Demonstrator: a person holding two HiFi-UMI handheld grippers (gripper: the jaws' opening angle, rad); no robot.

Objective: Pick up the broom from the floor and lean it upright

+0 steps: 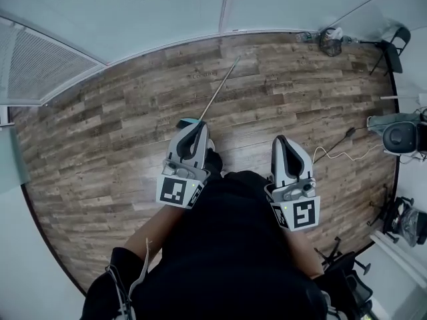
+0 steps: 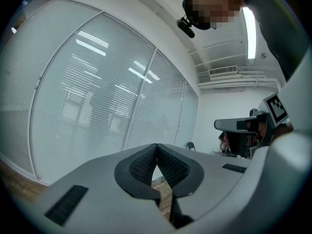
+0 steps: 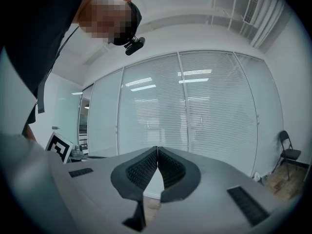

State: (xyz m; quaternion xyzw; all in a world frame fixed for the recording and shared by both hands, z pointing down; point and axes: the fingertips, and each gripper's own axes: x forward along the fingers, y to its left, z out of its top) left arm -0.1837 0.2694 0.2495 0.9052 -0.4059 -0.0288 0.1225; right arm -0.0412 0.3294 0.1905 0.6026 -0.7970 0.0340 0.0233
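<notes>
Left gripper view: left gripper [image 2: 156, 145] has its jaws pressed fully together, ribbed dark pads tip to tip, nothing between them, only a bit of wood floor seen under the gap. Right gripper view: right gripper [image 3: 157, 148] is the same, jaws closed tight and empty. Both point level toward a glass wall [image 2: 97, 106] with white blinds behind the panes. In the head view the two grippers sit side by side in front of the person's dark clothes [image 1: 227, 245], each with its marker cube at the back, left one [image 1: 179, 192] and right one [image 1: 301, 213]. The broom [image 1: 220, 89] lies flat on the wood floor [image 1: 100, 145], not held by either gripper. Its thin metal handle runs diagonally from just ahead of the left gripper's tips up toward the base of the glass wall. Its near end goes out of sight behind the left gripper, with a small teal part showing there; I cannot tell if gripper and broom touch. The right gripper is well apart from the broom, off to its right. Farther out, a pale cable [image 1: 333, 155] trails across the floor right of the right gripper. A black folding chair [image 1: 393, 49] stands in the far right corner, with a dark bin-like thing [image 1: 330, 42] near it by the wall. More gear sits along the right edge, too small to tell.
</notes>
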